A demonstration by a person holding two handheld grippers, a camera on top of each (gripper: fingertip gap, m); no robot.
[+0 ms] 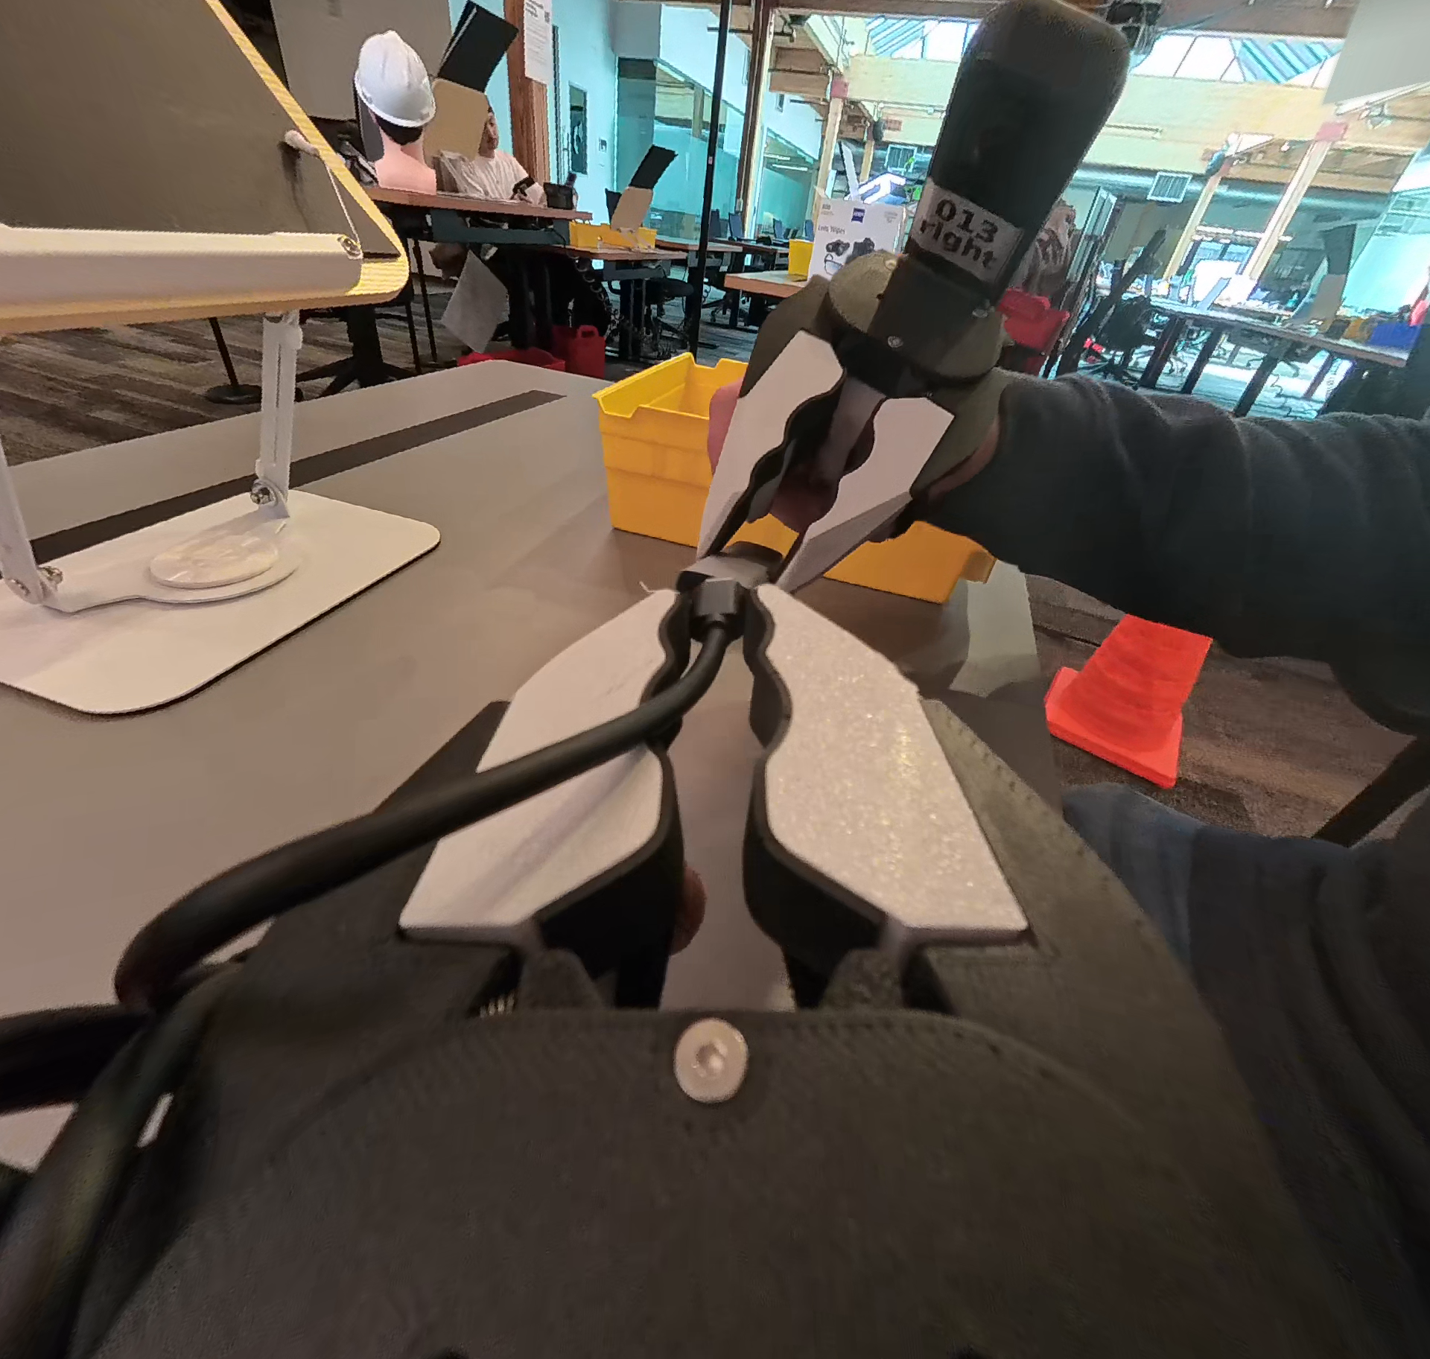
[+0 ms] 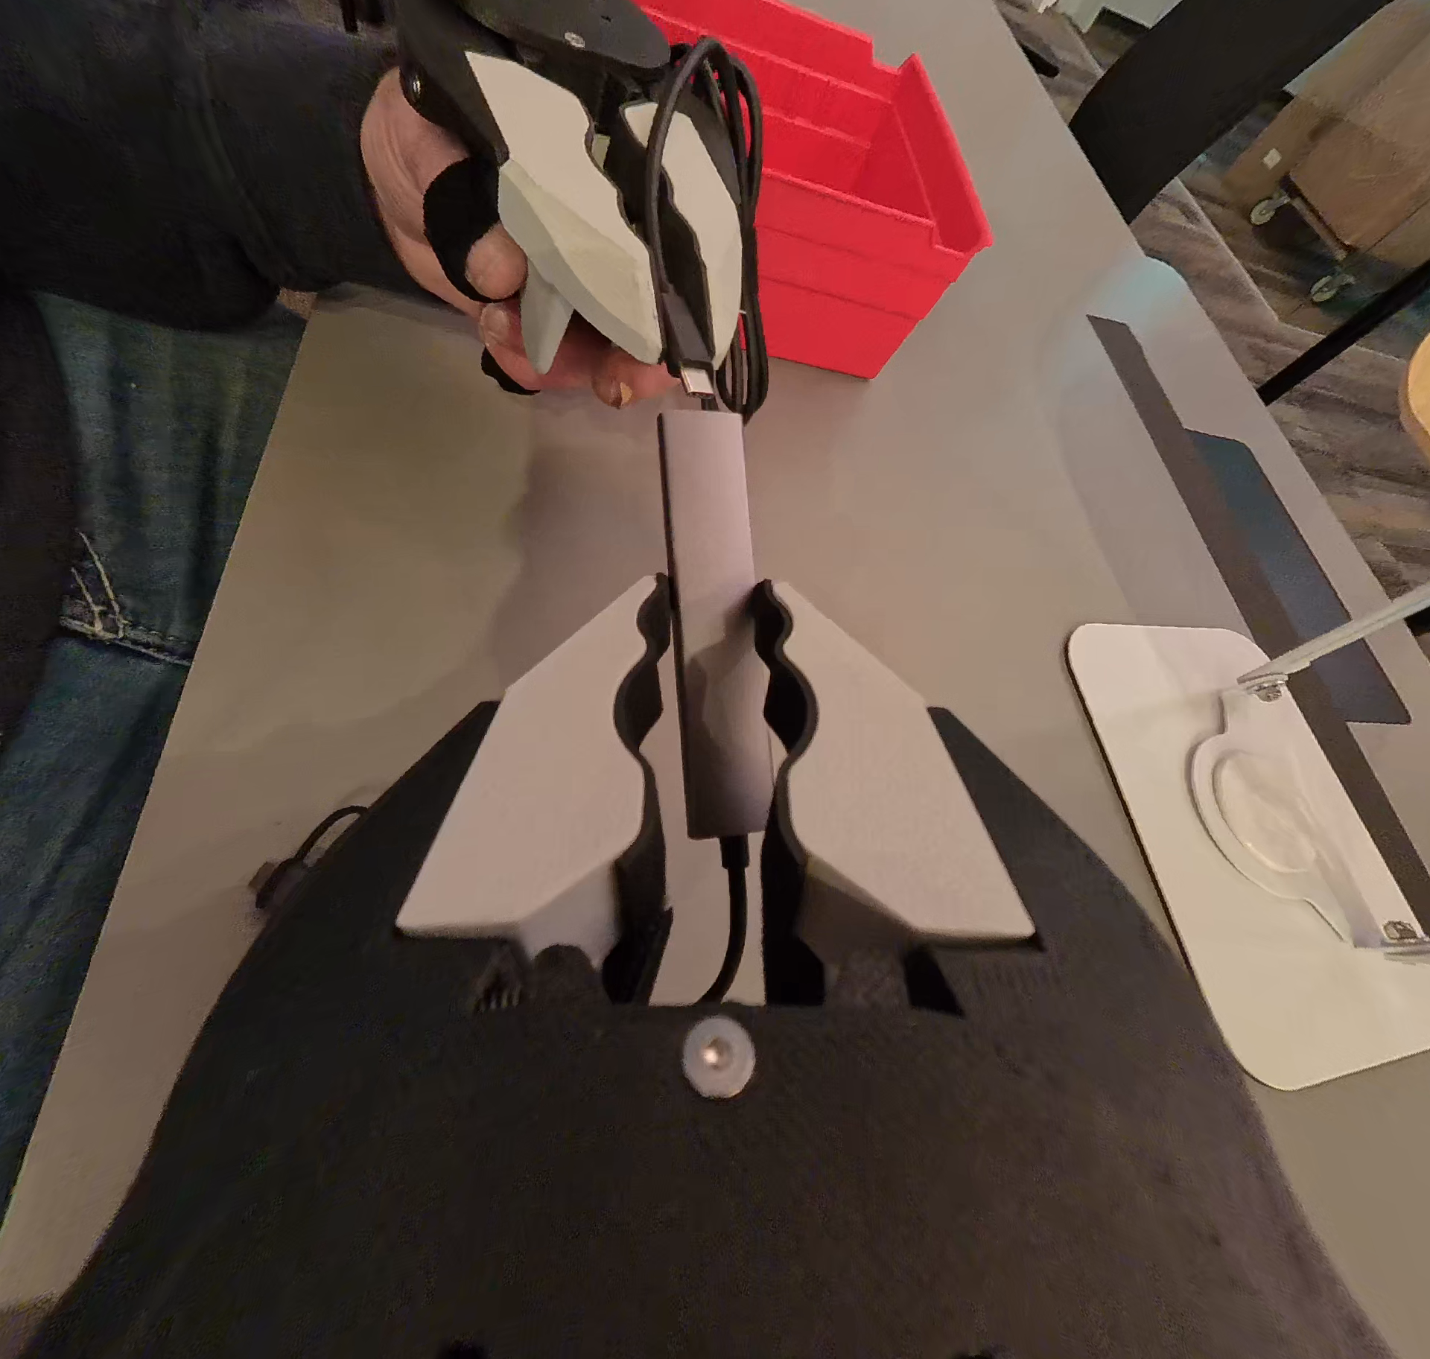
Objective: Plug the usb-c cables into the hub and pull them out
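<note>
My right gripper (image 2: pixel 712 595) is shut on a slim grey hub (image 2: pixel 708 517) and holds it above the grey table, its far end pointing away. The hub's own black lead (image 2: pixel 731 904) runs back between the fingers. My left gripper (image 1: pixel 716 598) is shut on the black plug of a usb-c cable (image 1: pixel 542 757). In the right wrist view the left gripper (image 2: pixel 685 347) holds the plug (image 2: pixel 685 331) with its metal tip bare, right at the hub's far end. The cable's slack hangs in a loop (image 2: pixel 747 161). The left wrist view shows the right gripper (image 1: pixel 747 556) and the hub end (image 1: pixel 723 567).
A red bin (image 2: pixel 836 184) stands behind the left gripper. A yellow bin (image 1: pixel 658 440) stands behind the right gripper. A white stand base (image 1: pixel 193 587) sits on the table, also in the right wrist view (image 2: pixel 1253 819). An orange cone (image 1: pixel 1122 695) is on the floor. Another cable end (image 2: pixel 271 877) lies on the table. Tip to tip, the grippers are about 6 centimetres apart.
</note>
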